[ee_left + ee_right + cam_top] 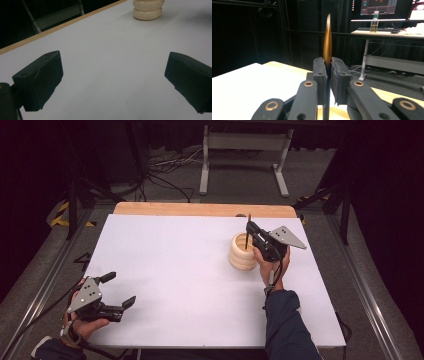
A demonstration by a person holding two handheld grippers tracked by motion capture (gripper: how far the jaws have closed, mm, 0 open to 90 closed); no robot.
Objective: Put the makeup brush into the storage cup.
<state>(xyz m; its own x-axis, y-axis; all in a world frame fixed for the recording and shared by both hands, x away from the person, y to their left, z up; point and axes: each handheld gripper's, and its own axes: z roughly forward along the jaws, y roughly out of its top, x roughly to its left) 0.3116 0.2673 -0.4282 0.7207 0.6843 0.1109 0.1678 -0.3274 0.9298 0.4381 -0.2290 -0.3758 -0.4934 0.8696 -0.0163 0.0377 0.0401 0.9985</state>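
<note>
A cream ribbed holder [241, 255] stands on the white table [175, 270], right of centre, and appears far off in the left gripper view [148, 10]. My right gripper [249, 231] hovers just above the holder's mouth, shut on a thin dark stick [248, 220] held upright; its lower end dips into the holder. In the right gripper view the stick [327, 42] rises orange-brown between the closed pads of the right gripper [327, 72]. My left gripper [121, 289] rests at the table's near left corner, open and holding nothing, its jaws spread wide [112, 75].
A wooden strip [205, 210] edges the table's far side. Beyond it stand a white desk frame [245, 150] and floor cables [165, 170]. A monitor [378, 7] and a bottle [374, 25] sit on a far desk.
</note>
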